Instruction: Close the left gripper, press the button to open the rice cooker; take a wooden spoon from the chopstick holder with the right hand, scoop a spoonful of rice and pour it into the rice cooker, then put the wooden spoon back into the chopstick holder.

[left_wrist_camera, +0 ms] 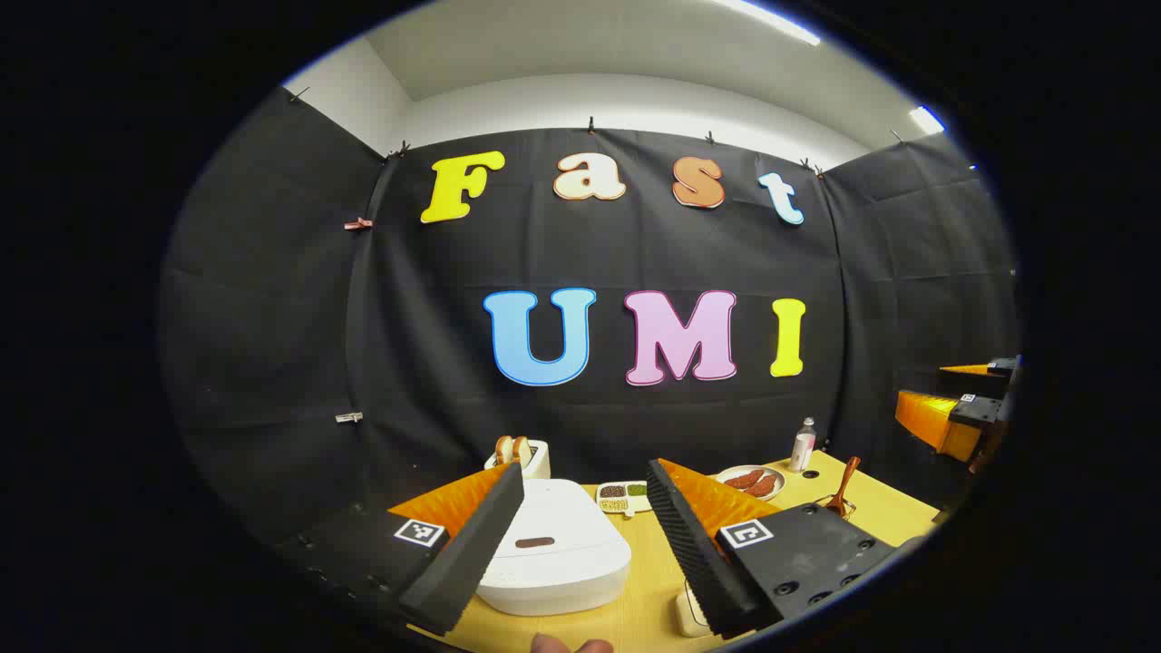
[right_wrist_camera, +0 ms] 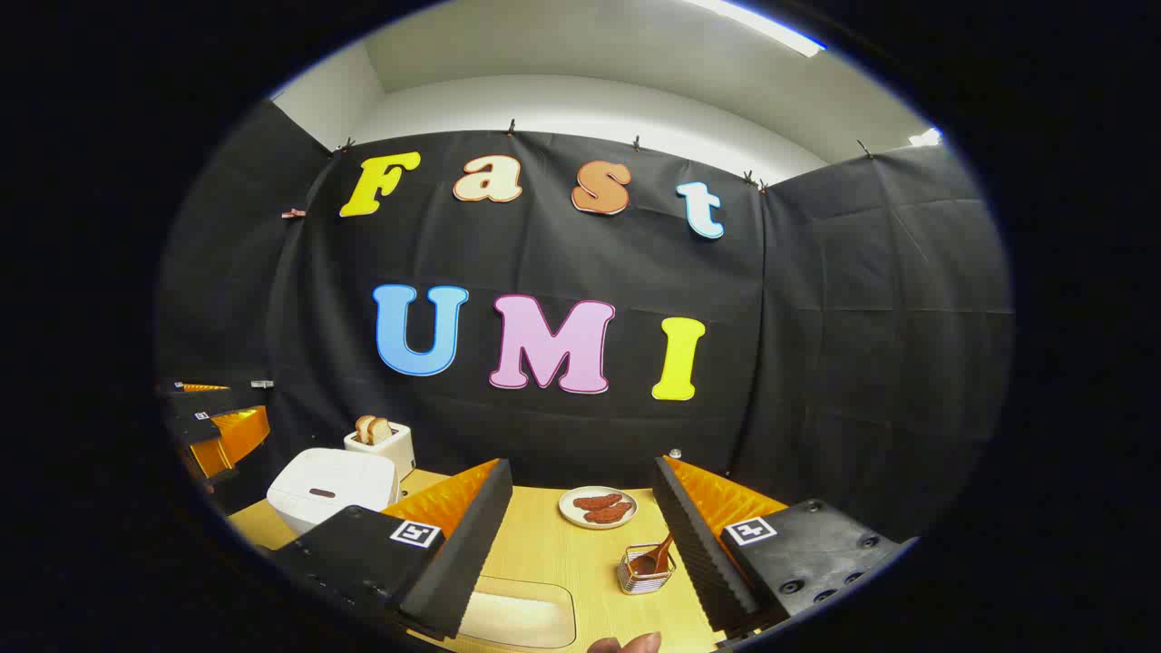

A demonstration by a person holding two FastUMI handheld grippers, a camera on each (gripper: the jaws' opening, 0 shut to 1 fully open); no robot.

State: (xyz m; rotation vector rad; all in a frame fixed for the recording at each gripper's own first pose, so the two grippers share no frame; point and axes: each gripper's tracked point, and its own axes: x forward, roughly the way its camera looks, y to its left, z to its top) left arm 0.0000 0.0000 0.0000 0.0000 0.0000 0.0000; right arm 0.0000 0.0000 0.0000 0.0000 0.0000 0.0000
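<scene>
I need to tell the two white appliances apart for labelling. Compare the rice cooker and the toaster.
The rice cooker is low, wide and rounded; the toaster is a narrower, upright box. The rice cooker's lid is closed, with a dark oval button on its front; the toaster's top is open, with two bread slices sticking out. The rice cooker sits nearer the table's front, the toaster behind it against the cloth wall. Both are white and stand on the yellow table.

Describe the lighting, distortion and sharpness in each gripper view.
Left gripper view: strong fisheye bending, ceiling strip light blown out, rice cooker evenly lit and sharp, soft shadows on the table. Right gripper view: same curved distortion and bright ceiling strip; wooden spoon in the chopstick holder is small yet clear; edges darken.
</scene>
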